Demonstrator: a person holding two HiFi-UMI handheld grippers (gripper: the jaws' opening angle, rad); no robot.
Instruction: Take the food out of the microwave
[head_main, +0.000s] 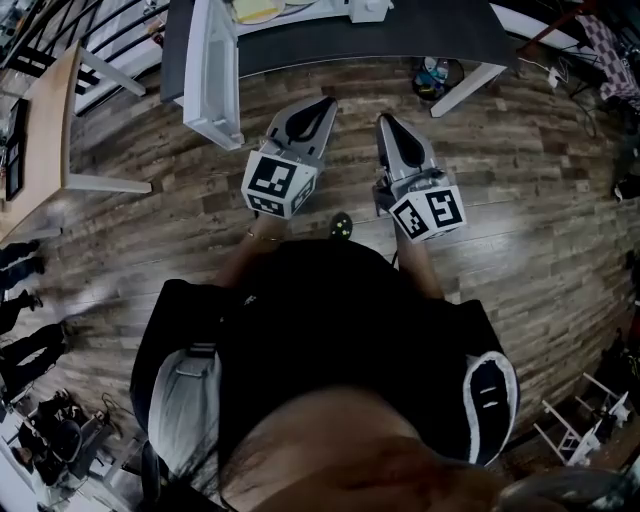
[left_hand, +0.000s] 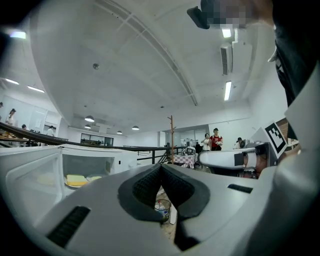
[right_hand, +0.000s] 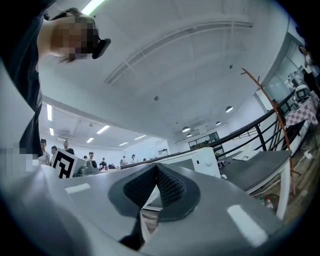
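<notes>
Wood flooring (head_main: 520, 200) spreads below the dark worktop (head_main: 400, 35), where the microwave (left_hand: 30, 172) stands open, exposing yellow food (left_hand: 76, 180). Left gripper (head_main: 322, 105) and right gripper (head_main: 386, 122) hover short of it, jaws closed and empty, seemingly ready to reach in.

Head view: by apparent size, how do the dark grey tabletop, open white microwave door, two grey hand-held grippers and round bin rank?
1. Dark grey tabletop.
2. Open white microwave door, left hand-held gripper, right hand-held gripper: about alike, and the grippers are nearer the camera, so unranked.
3. Round bin under the table.
</notes>
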